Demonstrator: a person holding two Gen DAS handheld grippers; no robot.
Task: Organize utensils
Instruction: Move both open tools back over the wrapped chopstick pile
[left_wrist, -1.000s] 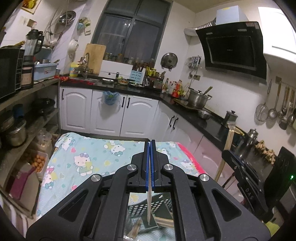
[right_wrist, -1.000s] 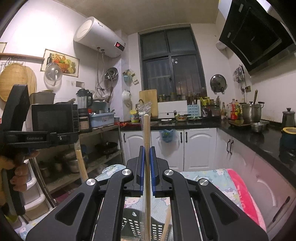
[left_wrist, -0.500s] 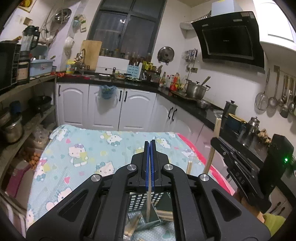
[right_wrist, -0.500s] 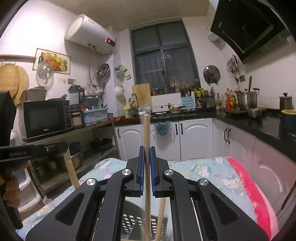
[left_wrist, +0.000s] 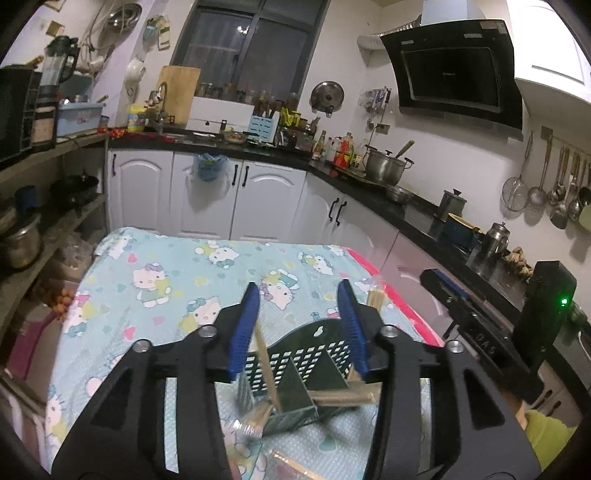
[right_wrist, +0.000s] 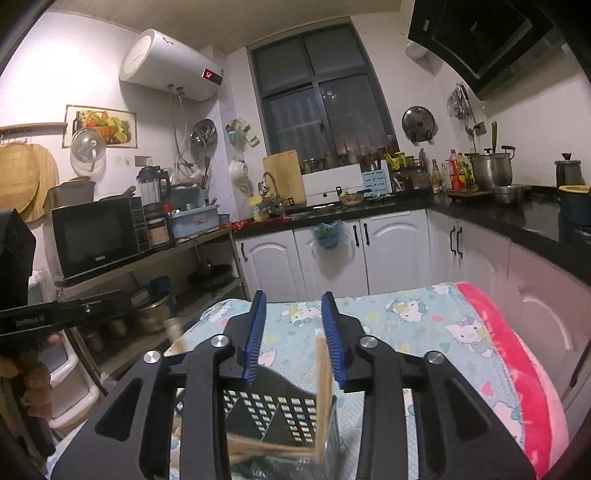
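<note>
While you hold both tools low over the dark utensil basket, your left hand-held gripper has its blue jaws spread; they have just been opening. One wooden chopstick stands between them, leaning close to the left pad, with its lower end inside the basket, and the pads do not press on it. Bundles of chopsticks lie across the basket's right side, and another bundle sticks out at its near left corner.

Your right hand-held gripper is also spread, and its jaws have just been opening too. A pale chopstick rises from the basket between them, just beside the right pad; I cannot tell if it touches that pad. More sticks lie almost flat in the basket's near part.

Under the basket, the surface carries a light blue cartoon cloth, with a pink edge on the basket's right side. Beyond the basket, white cupboards stand under a black worktop, and a dark window is above them.
</note>
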